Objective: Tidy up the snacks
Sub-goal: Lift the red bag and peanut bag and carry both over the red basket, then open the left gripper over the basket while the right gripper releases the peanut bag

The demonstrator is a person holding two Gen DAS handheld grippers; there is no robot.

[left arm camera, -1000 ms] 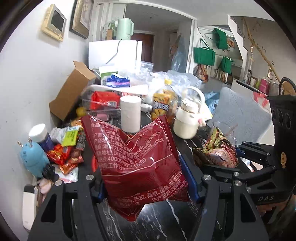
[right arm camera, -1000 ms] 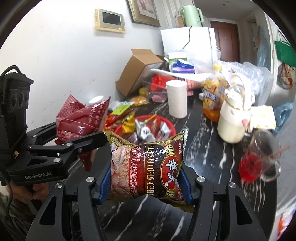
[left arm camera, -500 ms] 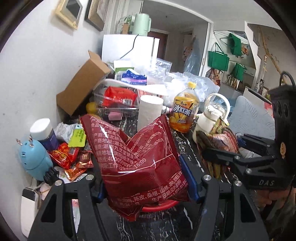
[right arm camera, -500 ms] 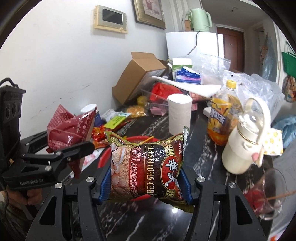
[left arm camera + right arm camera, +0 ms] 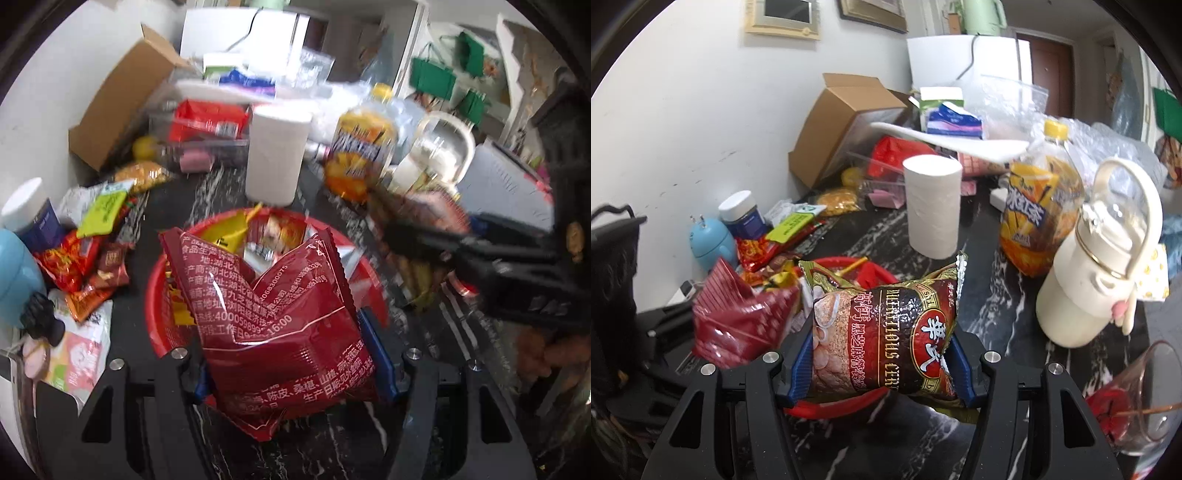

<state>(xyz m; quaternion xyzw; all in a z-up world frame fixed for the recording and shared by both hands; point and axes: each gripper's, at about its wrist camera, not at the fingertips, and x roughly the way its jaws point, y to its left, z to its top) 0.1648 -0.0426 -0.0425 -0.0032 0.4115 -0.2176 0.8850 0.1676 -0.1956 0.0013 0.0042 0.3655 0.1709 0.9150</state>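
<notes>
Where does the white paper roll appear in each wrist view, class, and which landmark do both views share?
Left wrist view: the white paper roll stands upper centre, behind the red basket.
Right wrist view: the roll stands centre, beyond the basket.
Shared landmark: the orange tea bottle, right of the roll.

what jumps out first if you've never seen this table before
Two snack bags held up front: a dark red bag pinched in the left gripper over a red basket of small packets, and a brown cereal bag in the right gripper beside it. Behind stand a white paper roll and an orange iced tea bottle.
</notes>
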